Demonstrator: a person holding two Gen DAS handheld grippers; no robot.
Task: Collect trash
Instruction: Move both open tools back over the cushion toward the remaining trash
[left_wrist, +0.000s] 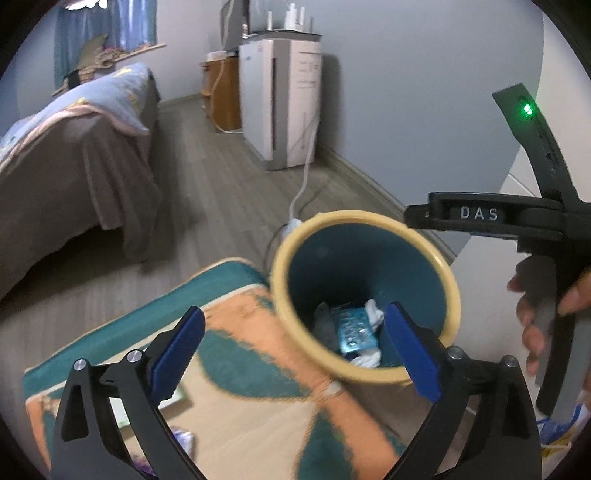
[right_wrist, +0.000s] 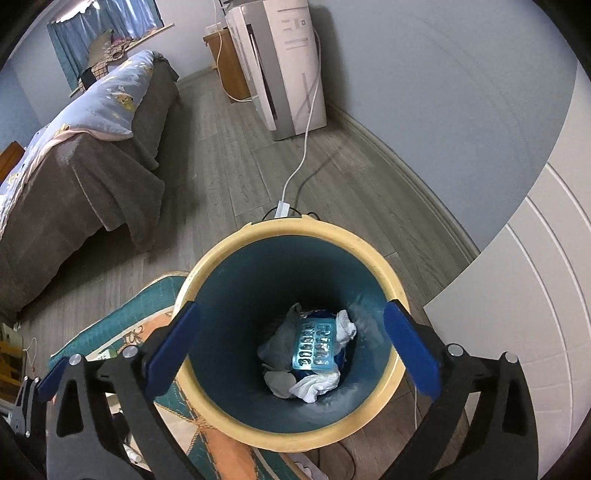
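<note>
A round trash bin (right_wrist: 207, 266) with a cream rim and teal inside stands on the floor at the edge of a rug. In its bottom lie a blue blister pack (right_wrist: 314, 349), grey cloth (right_wrist: 275, 345) and white crumpled tissue (right_wrist: 317, 386). My right gripper (right_wrist: 290, 343) hovers straight above the bin's mouth, open, nothing between its blue pads. My left gripper (left_wrist: 293, 347) is open over the bin's near-left rim (left_wrist: 284, 317) and the rug, also empty; the blister pack (left_wrist: 356, 332) shows inside. The other gripper's black body (left_wrist: 554, 221) and a hand (left_wrist: 535, 325) appear at right in the left wrist view.
An orange and teal rug (left_wrist: 251, 369) lies left of the bin, with small litter (left_wrist: 183, 441) on it. A bed with a brown cover (right_wrist: 74, 177) stands at left. A white appliance (right_wrist: 284, 62) with a cable (right_wrist: 299, 162) and a white door (right_wrist: 535, 314) are nearby.
</note>
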